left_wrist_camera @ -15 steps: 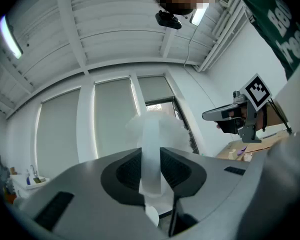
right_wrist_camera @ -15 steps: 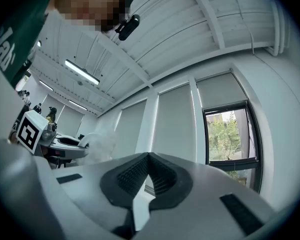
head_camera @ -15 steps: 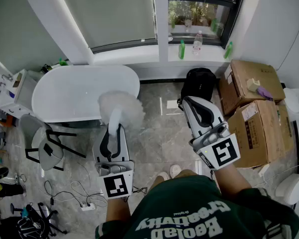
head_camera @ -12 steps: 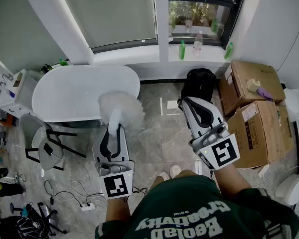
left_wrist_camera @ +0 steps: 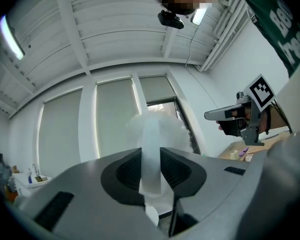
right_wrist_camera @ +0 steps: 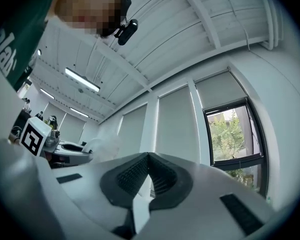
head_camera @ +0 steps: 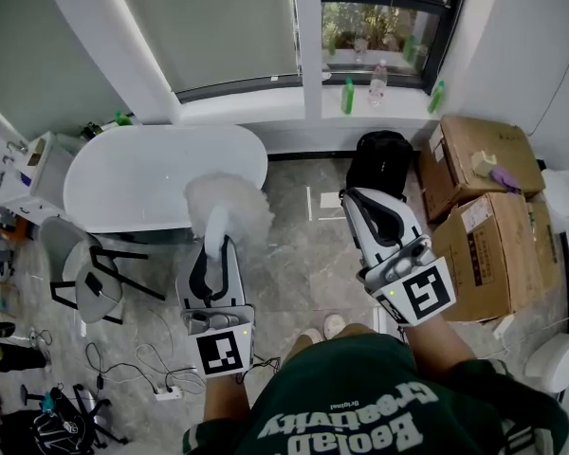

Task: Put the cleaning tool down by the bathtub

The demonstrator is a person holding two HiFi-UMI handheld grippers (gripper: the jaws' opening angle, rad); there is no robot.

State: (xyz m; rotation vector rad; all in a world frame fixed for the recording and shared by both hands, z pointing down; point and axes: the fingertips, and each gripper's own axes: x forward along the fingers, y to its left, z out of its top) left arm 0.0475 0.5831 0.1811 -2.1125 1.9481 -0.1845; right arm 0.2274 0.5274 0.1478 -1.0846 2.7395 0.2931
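Observation:
My left gripper [head_camera: 215,245] is shut on the pale handle of a fluffy white duster [head_camera: 229,207], whose head sticks up ahead of the jaws. In the left gripper view the handle [left_wrist_camera: 151,156] stands upright between the two dark pads, with the fluffy head [left_wrist_camera: 157,129] above them. The white bathtub [head_camera: 152,173] lies just beyond and left of the duster. My right gripper [head_camera: 360,202] hangs to the right, jaws closed together with nothing in them [right_wrist_camera: 149,176]. It also shows far right in the left gripper view [left_wrist_camera: 225,115].
A grey chair [head_camera: 90,278] stands by the tub's near side. A black bag [head_camera: 377,157] and cardboard boxes [head_camera: 484,211] fill the right. Bottles [head_camera: 346,93] line the window sill. Cables and a power strip [head_camera: 166,393] lie on the marble floor at lower left.
The left gripper with the duster has shifted very slightly to the left; otherwise nothing visibly differs.

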